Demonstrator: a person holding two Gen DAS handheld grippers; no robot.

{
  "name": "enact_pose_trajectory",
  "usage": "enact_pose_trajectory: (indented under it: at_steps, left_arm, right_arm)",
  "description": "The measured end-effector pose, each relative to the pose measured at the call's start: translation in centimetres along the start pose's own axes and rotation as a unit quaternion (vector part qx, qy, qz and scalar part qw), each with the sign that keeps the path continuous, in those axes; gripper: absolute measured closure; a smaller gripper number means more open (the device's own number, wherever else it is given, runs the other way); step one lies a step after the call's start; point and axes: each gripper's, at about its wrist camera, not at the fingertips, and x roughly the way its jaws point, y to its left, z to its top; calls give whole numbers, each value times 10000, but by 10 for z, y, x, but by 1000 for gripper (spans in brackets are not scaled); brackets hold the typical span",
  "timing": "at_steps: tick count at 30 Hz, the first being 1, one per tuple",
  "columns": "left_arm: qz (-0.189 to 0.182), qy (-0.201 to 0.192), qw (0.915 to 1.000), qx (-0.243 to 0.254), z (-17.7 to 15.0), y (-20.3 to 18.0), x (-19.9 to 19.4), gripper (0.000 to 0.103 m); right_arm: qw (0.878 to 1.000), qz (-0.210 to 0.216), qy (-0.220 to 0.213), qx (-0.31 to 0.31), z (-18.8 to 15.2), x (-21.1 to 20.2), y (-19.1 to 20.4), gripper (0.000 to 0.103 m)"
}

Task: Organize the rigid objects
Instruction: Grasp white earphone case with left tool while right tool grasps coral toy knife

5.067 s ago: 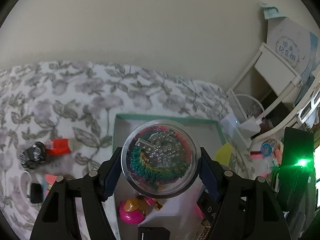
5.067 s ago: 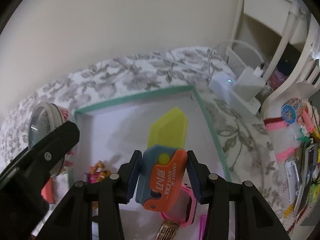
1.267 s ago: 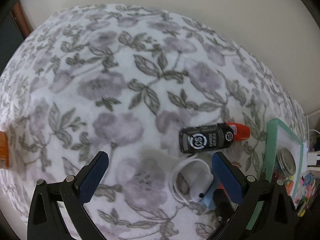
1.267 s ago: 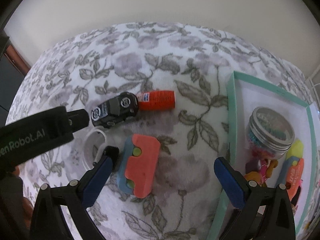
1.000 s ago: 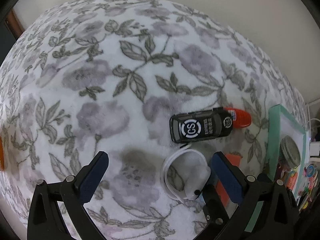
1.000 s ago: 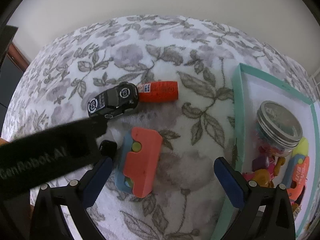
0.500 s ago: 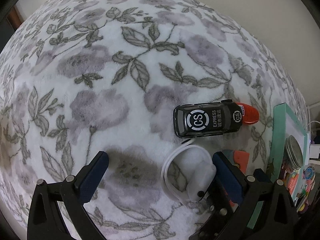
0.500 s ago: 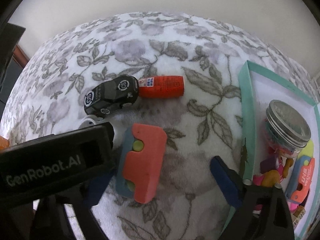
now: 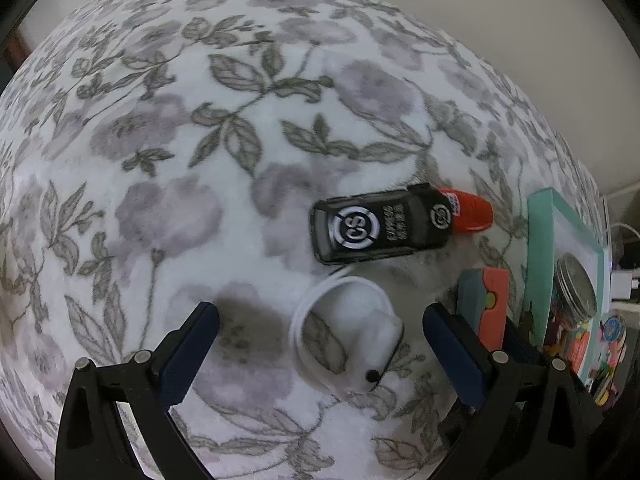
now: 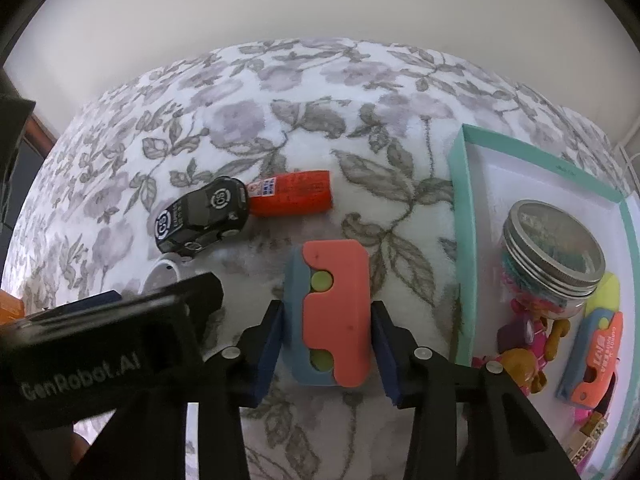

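Observation:
An orange and blue foam toy point(image 10: 336, 300) lies on the floral blanket between the pads of my right gripper point(image 10: 326, 320). Its jaws are closing and the pads touch both sides of the toy. My left gripper point(image 9: 320, 316) hangs open over a white case with a looped cord point(image 9: 372, 336), which sits nearer its right finger. Beyond the case lie a black toy car point(image 9: 380, 226) and a red tube point(image 9: 470, 216), end to end. The car point(image 10: 204, 216) and the tube point(image 10: 292, 194) also show in the right wrist view.
A teal-rimmed tray point(image 10: 456, 184) at the right holds a metal-lidded jar point(image 10: 552, 248), another orange and blue toy point(image 10: 596, 360) and small coloured pieces. The left gripper's black body point(image 10: 100, 344) fills the lower left of the right wrist view. A pale wall stands behind the blanket.
The right gripper's jaws have come in from wide apart to the sides of the orange and blue toy. The left gripper has stayed open over the white case.

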Motion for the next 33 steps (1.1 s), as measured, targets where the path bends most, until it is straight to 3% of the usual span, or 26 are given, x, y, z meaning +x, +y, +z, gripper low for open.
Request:
enact_pose_trajectory:
  at_steps: [4, 7, 13, 15, 23, 33]
  left_arm:
    - [-6, -12, 10000, 74, -2, -7, 0, 3]
    - [64, -34, 9999, 150, -2, -12, -1, 13]
    - [82, -102, 9995, 280, 2, -14, -7, 40]
    - [-103, -108, 9995, 284, 3, -15, -9, 52]
    - [-269, -211, 9990, 271, 7, -16, -21, 53]
    - [-571, -955, 9933, 296, 18, -14, -83, 53]
  right_arm:
    - [9998, 108, -6, 140, -2, -1, -12, 58]
    - [9998, 107, -8, 185, -2, -1, -17, 58]
    - [9997, 117, 5, 209, -2, -1, -16, 58]
    - [9997, 120, 23, 213, -2, -1, -16, 58]
    - [9993, 152, 79, 328, -2, -7, -21, 58]
    - [9990, 276, -100, 347, 3, -31, -25, 58]
